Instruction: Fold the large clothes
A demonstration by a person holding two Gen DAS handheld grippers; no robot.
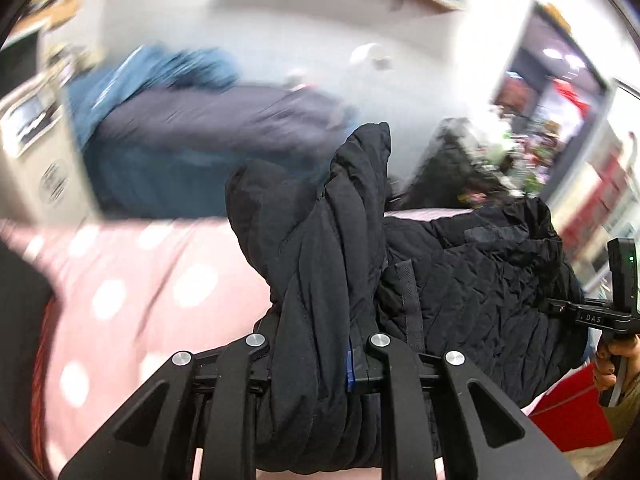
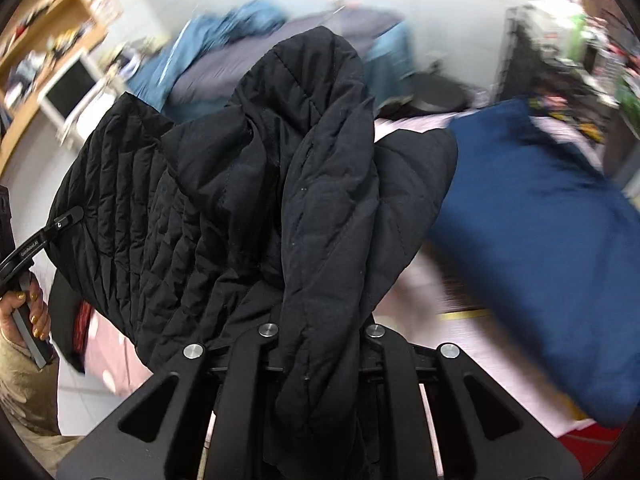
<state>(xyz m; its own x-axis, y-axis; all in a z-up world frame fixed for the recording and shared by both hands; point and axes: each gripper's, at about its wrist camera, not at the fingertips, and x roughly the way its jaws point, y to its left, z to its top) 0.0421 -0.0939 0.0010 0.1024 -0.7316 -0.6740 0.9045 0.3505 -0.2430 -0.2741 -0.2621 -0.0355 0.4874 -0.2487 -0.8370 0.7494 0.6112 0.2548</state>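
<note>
Clearly early stage: black jacket (image 1: 320,264) bunched, no fold seen, held above pink dotted bedding (image 1: 120,288). Left gripper (image 1: 316,356) and right gripper (image 2: 320,344) each clamped on thick fabric. Spreading flat and all folding judged left.

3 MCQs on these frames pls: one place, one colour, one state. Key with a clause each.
1. Where is the blue cushion, seen from the right wrist?
A. right of the jacket
B. left of the jacket
C. under the shelf

2. What colour is the jacket?
A. red
B. black
C. white

3. How is the left claw?
A. wide open, empty
B. shut on the jacket
C. shut on a cushion

Key: A, it fills the right side beside the jacket; B, black quilted fabric in both views; B, fabric is bunched and clamped between its fingers.
</note>
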